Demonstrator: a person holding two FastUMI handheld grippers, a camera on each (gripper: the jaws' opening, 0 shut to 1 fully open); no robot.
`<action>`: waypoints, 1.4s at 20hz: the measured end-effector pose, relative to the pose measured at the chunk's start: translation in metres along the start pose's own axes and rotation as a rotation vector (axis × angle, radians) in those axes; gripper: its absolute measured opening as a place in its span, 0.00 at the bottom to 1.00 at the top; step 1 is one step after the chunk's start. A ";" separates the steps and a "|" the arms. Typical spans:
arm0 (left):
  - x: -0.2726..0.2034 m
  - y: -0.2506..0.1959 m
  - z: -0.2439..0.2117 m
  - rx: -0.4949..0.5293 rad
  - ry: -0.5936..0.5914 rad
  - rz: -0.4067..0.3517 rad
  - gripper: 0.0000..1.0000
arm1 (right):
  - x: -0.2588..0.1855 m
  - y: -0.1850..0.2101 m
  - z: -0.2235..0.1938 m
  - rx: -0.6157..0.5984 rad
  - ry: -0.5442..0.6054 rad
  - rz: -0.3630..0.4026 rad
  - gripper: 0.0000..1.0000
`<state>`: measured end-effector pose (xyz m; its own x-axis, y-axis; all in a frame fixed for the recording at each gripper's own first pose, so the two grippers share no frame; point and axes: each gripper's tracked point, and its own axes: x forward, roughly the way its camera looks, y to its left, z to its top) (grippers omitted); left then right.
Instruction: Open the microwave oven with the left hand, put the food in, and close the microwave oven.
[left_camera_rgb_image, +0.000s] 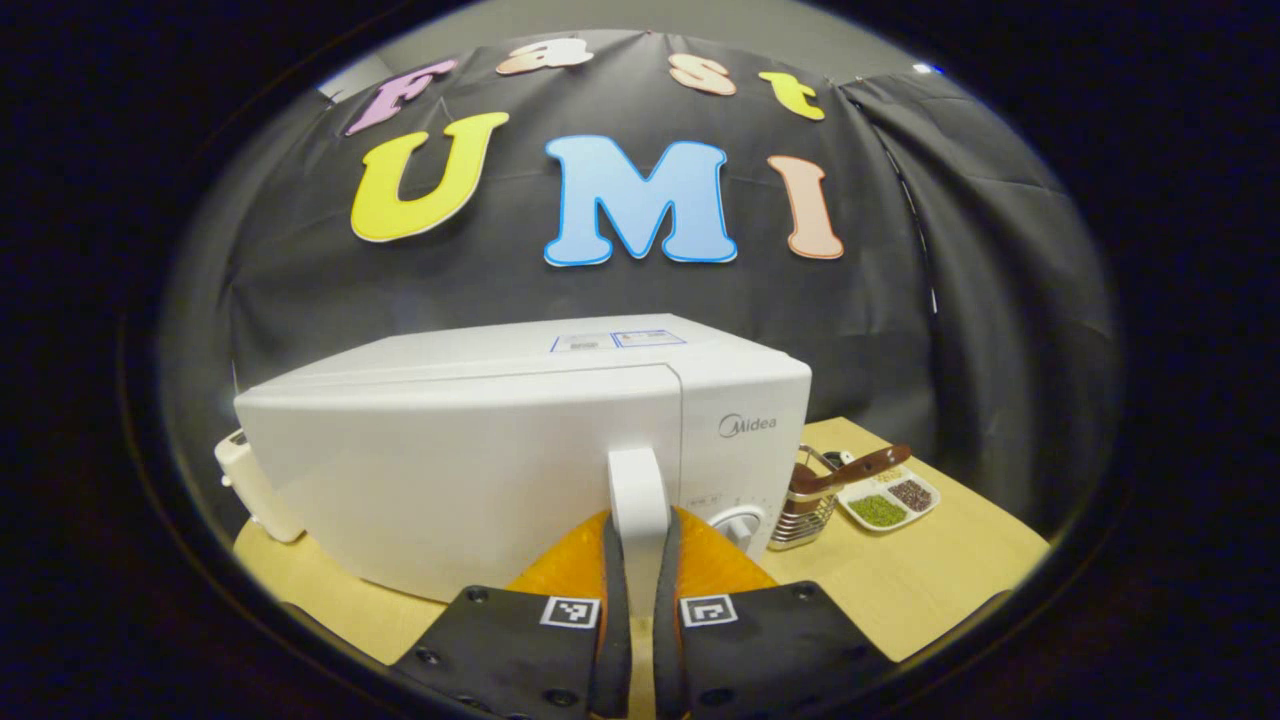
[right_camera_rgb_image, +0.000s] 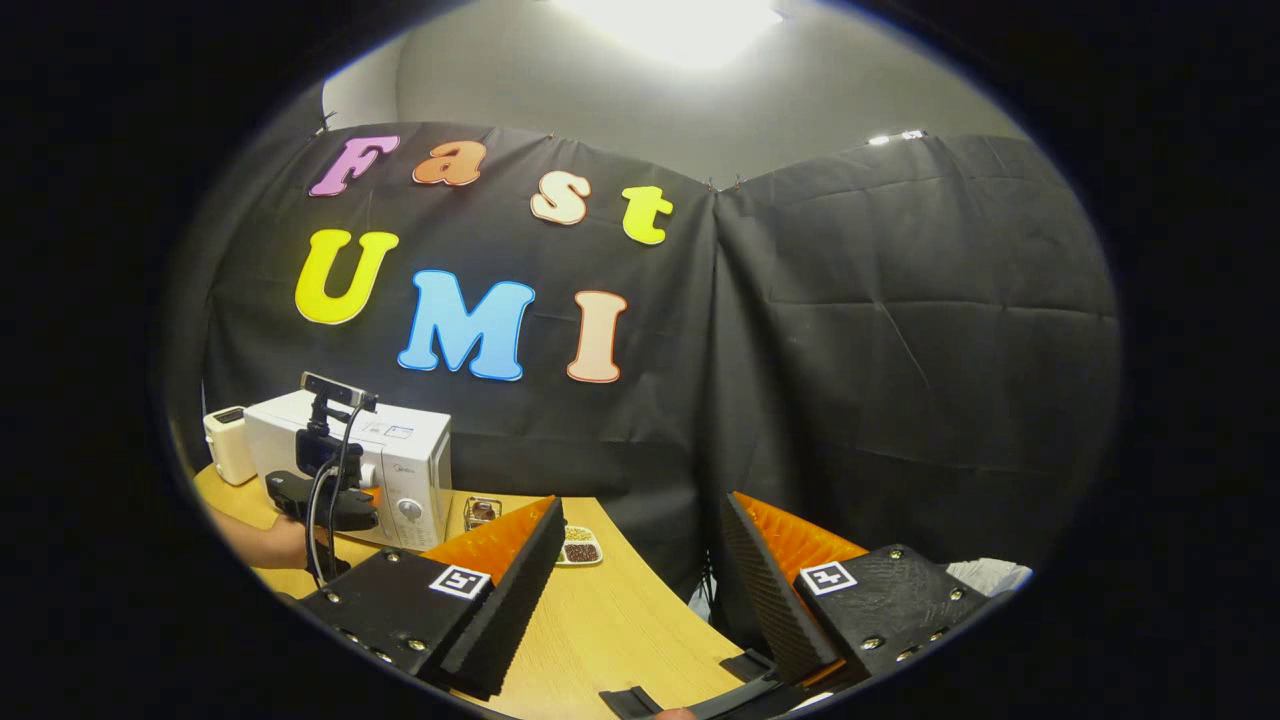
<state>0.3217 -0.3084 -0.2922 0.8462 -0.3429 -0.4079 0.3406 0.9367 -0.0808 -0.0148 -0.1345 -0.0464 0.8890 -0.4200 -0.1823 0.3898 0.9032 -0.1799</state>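
Observation:
A white microwave oven (left_camera_rgb_image: 480, 450) stands on the wooden table, door closed. In the left gripper view my left gripper (left_camera_rgb_image: 640, 560) is shut on the white vertical door handle (left_camera_rgb_image: 637, 490), one finger on each side. The right gripper view shows the microwave (right_camera_rgb_image: 390, 450) far off at the left, with the left gripper (right_camera_rgb_image: 325, 505) and the hand holding it at its front. My right gripper (right_camera_rgb_image: 640, 560) hovers open over the table's near right edge, holding nothing. A divided white dish of food (left_camera_rgb_image: 888, 498) lies right of the microwave.
A wire basket (left_camera_rgb_image: 805, 500) with a brown utensil stands between the microwave and the dish. A cream toaster (left_camera_rgb_image: 250, 485) sits left of the microwave. The wooden table (right_camera_rgb_image: 610, 620) curves away at the right, with the black booth wall behind.

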 end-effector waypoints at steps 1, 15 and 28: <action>-0.011 0.000 -0.006 -0.002 -0.019 0.009 0.16 | 0.000 0.000 0.000 0.000 -0.004 0.005 0.97; -0.143 0.035 -0.041 0.012 -0.026 0.069 0.16 | -0.004 0.033 -0.005 0.071 -0.046 0.267 0.96; -0.263 0.134 -0.080 -0.006 -0.007 0.275 0.14 | -0.037 0.094 0.010 0.111 -0.112 0.513 0.97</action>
<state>0.1117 -0.0871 -0.2682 0.9093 -0.0765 -0.4092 0.0955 0.9951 0.0263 -0.0082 -0.0332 -0.0466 0.9897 0.0849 -0.1150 -0.0843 0.9964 0.0098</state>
